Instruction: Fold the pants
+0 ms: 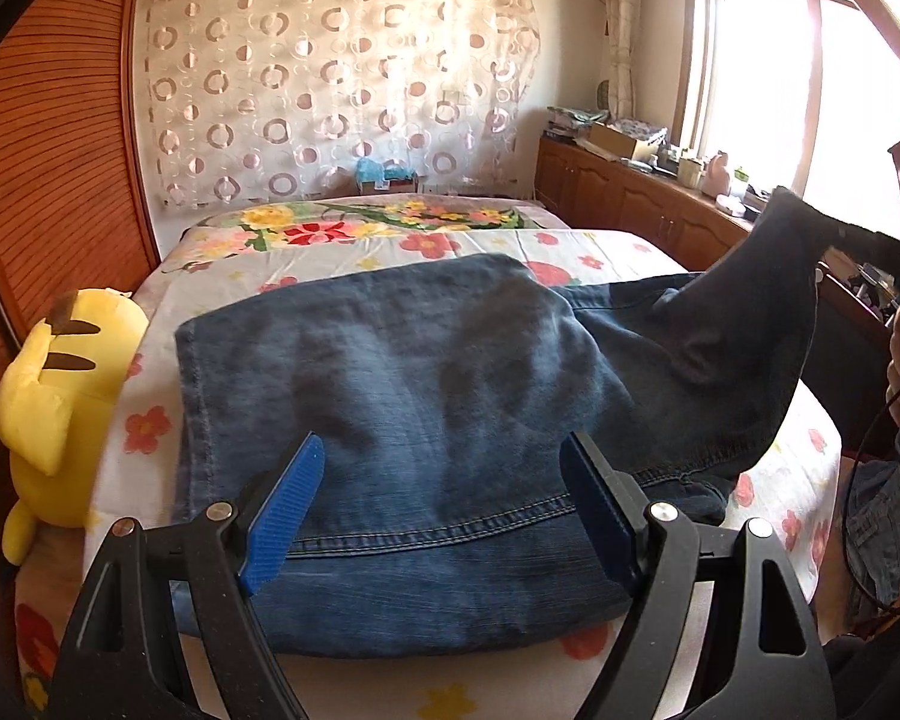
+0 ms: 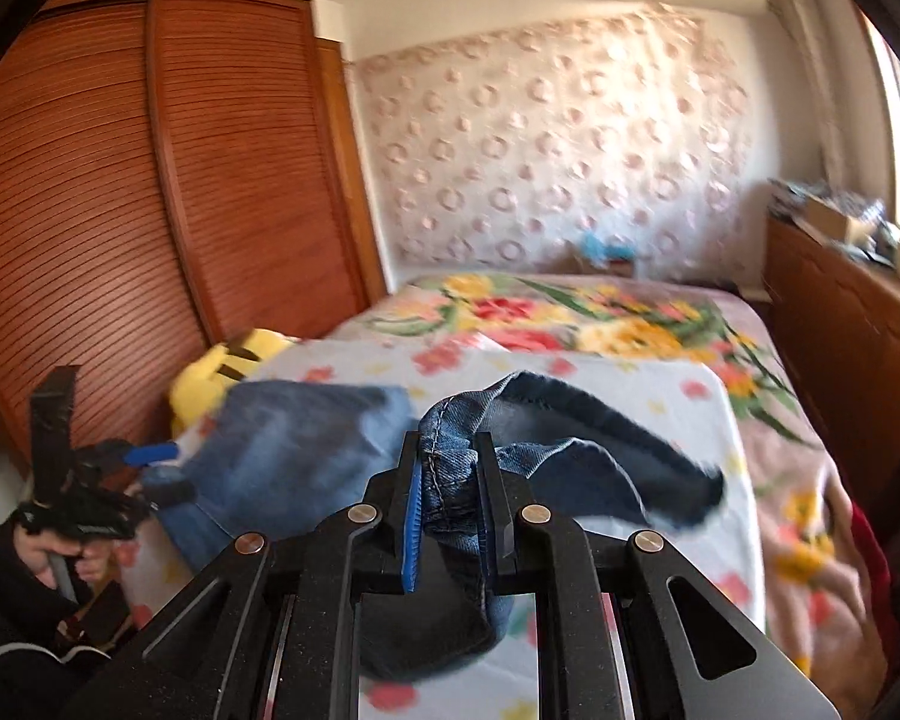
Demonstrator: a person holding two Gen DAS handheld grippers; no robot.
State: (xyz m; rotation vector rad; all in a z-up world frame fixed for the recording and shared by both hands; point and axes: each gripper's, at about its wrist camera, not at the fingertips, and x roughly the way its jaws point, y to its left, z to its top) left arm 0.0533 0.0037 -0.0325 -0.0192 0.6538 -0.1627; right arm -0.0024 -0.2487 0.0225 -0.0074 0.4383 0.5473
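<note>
Right gripper (image 2: 447,504), fingers clamped on a bunched seam of the jeans (image 1: 402,372), soft heavy denim lying on the bed (image 1: 600,252) beside the yellow plush (image 1: 60,414); left gripper (image 1: 444,516) apart above them, best gripped at hems.

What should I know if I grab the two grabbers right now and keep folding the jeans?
Right gripper: shut on a bunched denim edge of the jeans, lifted off the bed.
Left gripper: open, hovering over the jeans, holding nothing.
Jeans: mostly flat on the flowered sheet beside the yellow plush toy; one end hangs raised from the right gripper.
Done: the jeans look already doubled into a wide stack, and one end is picked up.
Left: probably carry the raised end across onto the flat part, let go, then smooth and square the fold.
</note>
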